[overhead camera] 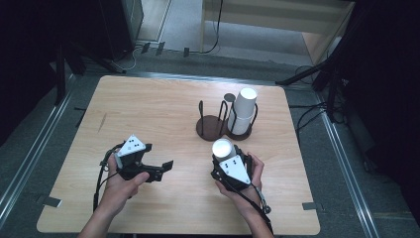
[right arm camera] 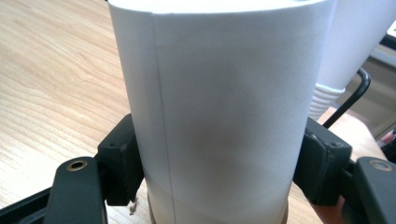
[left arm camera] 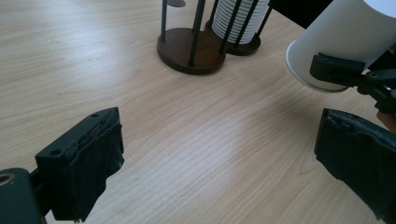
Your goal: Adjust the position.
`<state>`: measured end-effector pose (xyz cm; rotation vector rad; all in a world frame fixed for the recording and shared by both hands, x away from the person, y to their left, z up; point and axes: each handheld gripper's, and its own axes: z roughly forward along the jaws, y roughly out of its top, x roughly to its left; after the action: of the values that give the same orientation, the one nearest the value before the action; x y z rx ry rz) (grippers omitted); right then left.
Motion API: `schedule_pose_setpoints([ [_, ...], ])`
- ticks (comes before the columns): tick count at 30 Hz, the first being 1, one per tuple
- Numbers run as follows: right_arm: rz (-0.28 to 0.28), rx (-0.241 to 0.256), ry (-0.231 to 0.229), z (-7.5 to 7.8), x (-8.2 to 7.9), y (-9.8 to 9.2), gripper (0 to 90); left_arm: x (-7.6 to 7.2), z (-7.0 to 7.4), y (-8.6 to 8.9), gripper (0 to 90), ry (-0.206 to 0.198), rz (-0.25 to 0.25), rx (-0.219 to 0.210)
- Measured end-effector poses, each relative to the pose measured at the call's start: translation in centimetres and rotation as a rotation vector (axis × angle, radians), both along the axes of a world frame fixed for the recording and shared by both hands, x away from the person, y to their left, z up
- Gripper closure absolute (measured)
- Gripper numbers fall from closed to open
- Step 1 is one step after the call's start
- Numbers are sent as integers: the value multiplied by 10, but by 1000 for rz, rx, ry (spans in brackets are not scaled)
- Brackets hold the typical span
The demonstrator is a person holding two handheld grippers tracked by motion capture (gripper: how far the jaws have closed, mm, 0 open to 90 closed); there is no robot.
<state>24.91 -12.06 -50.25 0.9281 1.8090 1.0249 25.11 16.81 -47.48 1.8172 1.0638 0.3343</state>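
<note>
At lower centre of the high view, my right gripper (overhead camera: 224, 157) pinches a white paper cup (overhead camera: 222, 148); my left gripper (overhead camera: 157, 167) waits spread. I'd squeeze lightly, keeping the cup straight toward the cup holder (overhead camera: 210, 127).

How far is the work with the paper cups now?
One white cup is already clamped in the right gripper, apart from the cup stack in the holder. The left gripper is open, holding nothing. The holder's near ring has no cup; placing the held cup is left.
</note>
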Motion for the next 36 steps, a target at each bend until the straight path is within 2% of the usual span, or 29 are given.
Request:
schedule_pose_setpoints([
  [1,6,-28,-17,-1,-2,3,280,-1,1,-3,15,-1,-10,1],
  [5,26,-54,-26,-3,-4,7,279,-2,1,-8,15,-1,-21,6],
  [11,47,-55,-31,-1,-7,12,279,-2,1,-18,31,9,-46,3],
  [13,58,-84,-51,-2,-8,16,279,-2,1,-20,38,10,-59,-5],
  [17,79,-110,-67,-1,-13,20,280,-2,3,-27,44,7,-89,-5],
  [22,88,-197,-121,-3,-20,26,280,-4,4,-37,64,-5,-131,2],
  [23,88,-220,-132,-4,-21,27,280,-5,5,-40,64,-12,-150,8],
  [24,88,-220,-132,-4,-21,27,280,-6,5,-43,64,-20,-163,10],
  [25,92,-258,-149,-7,-24,31,280,-8,5,-48,70,-34,-187,21],
  [26,96,-271,-158,-8,-24,31,280,-8,5,-48,70,-34,-187,21],
  [27,99,-281,-161,-9,-25,32,281,-9,5,-51,71,-44,-209,25],
  [32,108,-319,-179,-10,-28,36,280,-11,4,-53,110,-68,-230,41],
  [33,110,-341,-188,-10,-28,37,281,-12,3,-54,122,-78,-230,47],
  [36,121,-361,-191,-12,-30,40,281,-15,4,-56,133,-113,-233,75],
])
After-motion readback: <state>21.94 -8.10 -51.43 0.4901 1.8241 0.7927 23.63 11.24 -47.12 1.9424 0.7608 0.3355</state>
